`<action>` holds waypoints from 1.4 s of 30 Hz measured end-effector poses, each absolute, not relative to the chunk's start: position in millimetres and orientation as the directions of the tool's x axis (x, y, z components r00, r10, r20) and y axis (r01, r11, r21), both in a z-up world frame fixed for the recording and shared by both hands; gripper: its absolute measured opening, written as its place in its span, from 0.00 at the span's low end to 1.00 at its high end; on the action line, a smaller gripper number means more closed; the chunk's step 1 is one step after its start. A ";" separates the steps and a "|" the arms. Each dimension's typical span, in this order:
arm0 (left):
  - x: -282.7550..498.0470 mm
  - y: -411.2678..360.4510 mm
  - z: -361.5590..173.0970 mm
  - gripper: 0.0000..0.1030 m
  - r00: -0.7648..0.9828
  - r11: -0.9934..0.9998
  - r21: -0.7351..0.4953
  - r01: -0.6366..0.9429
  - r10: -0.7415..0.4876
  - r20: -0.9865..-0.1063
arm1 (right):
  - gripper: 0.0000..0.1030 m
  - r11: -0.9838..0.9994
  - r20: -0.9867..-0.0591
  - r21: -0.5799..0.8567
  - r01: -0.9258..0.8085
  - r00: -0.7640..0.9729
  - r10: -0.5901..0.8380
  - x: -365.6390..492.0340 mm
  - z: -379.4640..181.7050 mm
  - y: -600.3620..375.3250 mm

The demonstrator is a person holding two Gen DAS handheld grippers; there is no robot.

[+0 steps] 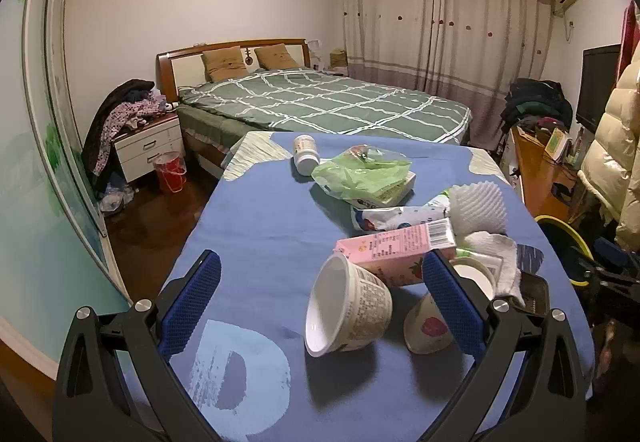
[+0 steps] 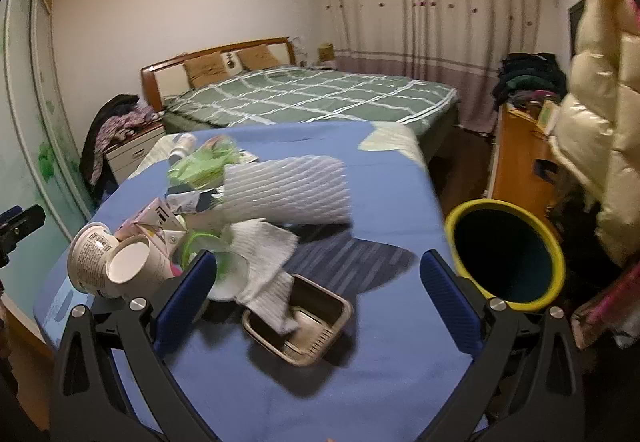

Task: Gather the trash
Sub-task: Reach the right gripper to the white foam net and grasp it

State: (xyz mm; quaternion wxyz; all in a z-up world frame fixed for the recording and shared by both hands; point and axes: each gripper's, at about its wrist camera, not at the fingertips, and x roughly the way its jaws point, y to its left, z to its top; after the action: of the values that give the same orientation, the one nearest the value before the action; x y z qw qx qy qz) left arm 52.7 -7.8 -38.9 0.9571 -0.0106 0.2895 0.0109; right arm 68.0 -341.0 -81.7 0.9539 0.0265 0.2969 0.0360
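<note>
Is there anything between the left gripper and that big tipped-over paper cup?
Nothing visible. The left gripper is open, and the big paper cup lies on its side on the blue tablecloth, already between the fingers. The pink carton sits just behind it.

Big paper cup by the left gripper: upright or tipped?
Tipped. The paper cup lies on its side on the blue cloth, its open mouth facing the camera; it looks empty.
</note>
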 end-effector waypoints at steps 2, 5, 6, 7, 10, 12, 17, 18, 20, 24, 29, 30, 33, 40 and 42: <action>55.9 -6.2 -40.3 0.96 0.831 0.999 -0.013 -0.031 0.018 -0.556 | 0.94 0.995 -0.576 0.065 -0.073 0.811 0.097 81.5 -85.3 -332.6; 62.9 -3.5 -43.6 0.97 0.827 0.999 -0.014 -0.037 0.023 -0.561 | 0.94 0.994 -0.588 0.066 -0.092 0.801 0.113 103.2 -89.7 -322.7; 65.5 -2.5 -44.7 0.97 0.826 0.999 -0.014 -0.039 0.024 -0.564 | 0.94 0.992 -0.596 0.071 -0.102 0.794 0.124 111.9 -91.4 -318.6; 68.0 -1.1 -45.6 0.97 0.824 0.999 -0.015 -0.040 0.025 -0.566 | 0.94 0.990 -0.603 0.080 -0.112 0.786 0.138 120.6 -92.9 -314.4; 73.9 1.4 -47.9 0.97 0.821 0.999 -0.014 -0.045 0.029 -0.570 | 0.94 0.987 -0.624 0.084 -0.135 0.765 0.158 142.9 -95.5 -303.7; 77.6 2.0 -49.1 0.97 0.821 0.999 -0.011 -0.049 0.034 -0.570 | 0.94 0.987 -0.629 0.078 -0.142 0.761 0.159 159.3 -96.7 -294.3; 85.6 4.1 -51.9 0.97 0.816 0.999 -0.012 -0.049 0.033 -0.576 | 0.93 0.986 -0.659 0.076 -0.146 0.735 0.159 198.2 -97.8 -273.9; 87.9 4.6 -52.9 0.97 0.814 0.999 -0.013 -0.049 0.033 -0.580 | 0.92 0.986 -0.666 0.077 -0.147 0.729 0.161 204.8 -97.5 -272.0; 91.5 6.1 -55.1 0.97 0.810 0.999 -0.016 -0.048 0.029 -0.586 | 0.90 0.986 -0.674 0.080 -0.147 0.721 0.163 217.0 -101.6 -263.6; 99.6 8.7 -60.0 0.97 0.802 0.999 -0.021 -0.046 0.024 -0.597 | 0.78 0.989 -0.719 0.067 -0.133 0.681 0.140 241.0 -112.4 -258.2; 104.8 12.4 -65.0 0.97 0.798 0.998 -0.031 -0.049 0.021 -0.602 | 0.60 0.986 -0.743 0.098 -0.138 0.648 0.165 247.4 -122.4 -262.3; 106.3 12.9 -65.8 0.97 0.797 0.998 -0.034 -0.050 0.019 -0.603 | 0.54 0.983 -0.742 0.115 -0.145 0.645 0.182 246.7 -122.3 -263.5; 109.9 12.6 -67.9 0.96 0.795 0.998 -0.039 -0.046 0.012 -0.606 | 0.37 0.979 -0.742 0.134 -0.152 0.640 0.201 244.0 -121.6 -266.2; 115.2 9.0 -70.1 0.97 0.791 0.999 -0.037 -0.038 0.007 -0.611 | 0.19 0.980 -0.686 0.146 -0.136 0.700 0.200 223.5 -106.3 -279.9; 115.2 7.2 -69.6 0.97 0.792 0.999 -0.037 -0.036 0.006 -0.611 | 0.16 0.980 -0.666 0.151 -0.130 0.719 0.198 220.4 -99.3 -285.8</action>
State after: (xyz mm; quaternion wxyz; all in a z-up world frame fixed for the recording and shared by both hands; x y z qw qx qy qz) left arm 115.2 7.2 -69.6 0.9462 -0.0231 0.3226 0.0109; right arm 220.4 -285.8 -99.3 0.9260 0.0467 0.3640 0.0887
